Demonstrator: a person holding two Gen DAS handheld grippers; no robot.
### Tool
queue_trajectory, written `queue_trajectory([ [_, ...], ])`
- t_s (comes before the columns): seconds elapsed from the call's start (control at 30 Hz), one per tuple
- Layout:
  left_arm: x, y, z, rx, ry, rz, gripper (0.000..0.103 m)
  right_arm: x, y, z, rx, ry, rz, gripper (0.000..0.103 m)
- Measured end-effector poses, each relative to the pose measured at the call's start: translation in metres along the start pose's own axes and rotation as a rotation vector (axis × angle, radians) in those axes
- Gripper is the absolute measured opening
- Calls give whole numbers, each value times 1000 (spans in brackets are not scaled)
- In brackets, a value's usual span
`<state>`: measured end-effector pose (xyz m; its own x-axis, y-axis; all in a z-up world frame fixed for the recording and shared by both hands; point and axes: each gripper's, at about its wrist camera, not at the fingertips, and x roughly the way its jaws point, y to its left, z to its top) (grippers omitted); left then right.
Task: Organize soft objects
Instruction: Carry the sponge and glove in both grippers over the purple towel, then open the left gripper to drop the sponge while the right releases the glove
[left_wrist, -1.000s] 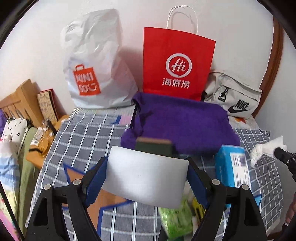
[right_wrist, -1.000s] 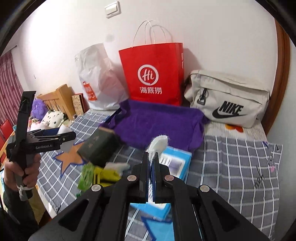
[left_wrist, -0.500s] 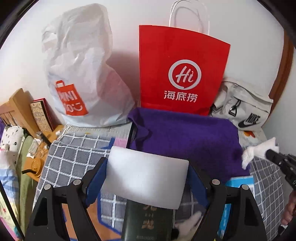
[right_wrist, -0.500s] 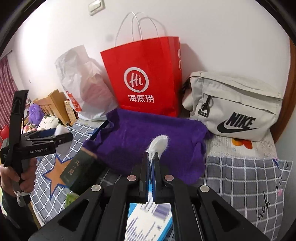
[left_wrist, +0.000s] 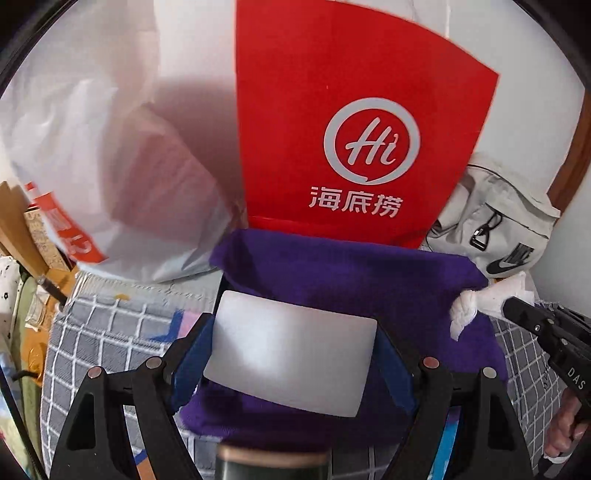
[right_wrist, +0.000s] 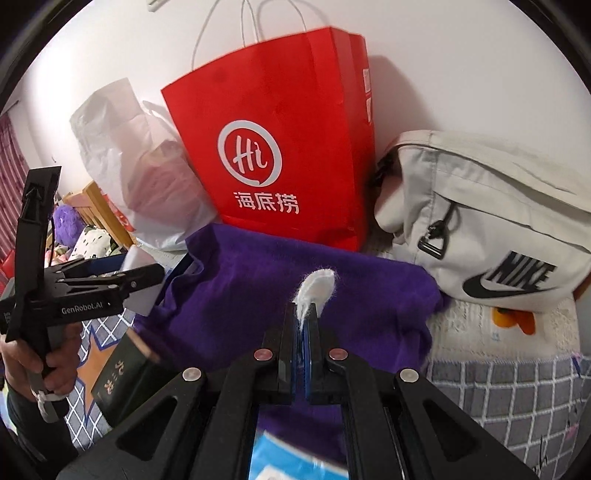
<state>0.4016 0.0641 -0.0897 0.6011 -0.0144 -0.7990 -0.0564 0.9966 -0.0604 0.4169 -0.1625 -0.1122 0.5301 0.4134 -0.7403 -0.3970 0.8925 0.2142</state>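
Left gripper (left_wrist: 291, 354) jaws hold the light, squashy white sponge (left_wrist: 291, 350) by its ends; right gripper (right_wrist: 304, 328) jaws pinch the limp white tissue (right_wrist: 317, 286).

White sponge block (left_wrist: 291, 360), white fluffy tuft (right_wrist: 317, 290), both above purple cloth (right_wrist: 295, 295)

Both grippers are matte black plastic: the left gripper (left_wrist: 291, 354) has blue-lined fingers (left_wrist: 192, 358) and silver screw heads, "GenRobot.AI" printed white. The bare-skinned left hand (right_wrist: 33, 365) perhaps wears a dark sleeve.
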Motion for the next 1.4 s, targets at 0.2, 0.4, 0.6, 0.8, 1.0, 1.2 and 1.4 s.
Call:
queue_trajectory([
  [0.2, 35, -4, 18, 12, 29, -4, 81, 30, -20, 1, 20, 44, -10, 3],
  [0.4, 63, -12, 27, 32, 56, 3, 83, 54, -37, -2, 62, 80, 31, 4],
  [0.6, 79, -18, 32, 53, 91, 10, 83, 69, -40, -6, 57, 115, 32, 6],
  [0.8, 92, -15, 35, 1, 145, -31, 86, 73, -42, -7, 56, 124, 20, 6],
  [1.0, 89, -18, 35, -2, 137, -31, 93, 67, -38, -7, 29, 110, 2, 58],
  [1.2, 75, -21, 32, -5, 131, -9, 94, 54, -35, -6, 19, 102, -9, 63],
  [1.4, 39, -18, 23, 1, 75, 4, 94, 35, -33, -8, 18, 93, -60, 75],
])
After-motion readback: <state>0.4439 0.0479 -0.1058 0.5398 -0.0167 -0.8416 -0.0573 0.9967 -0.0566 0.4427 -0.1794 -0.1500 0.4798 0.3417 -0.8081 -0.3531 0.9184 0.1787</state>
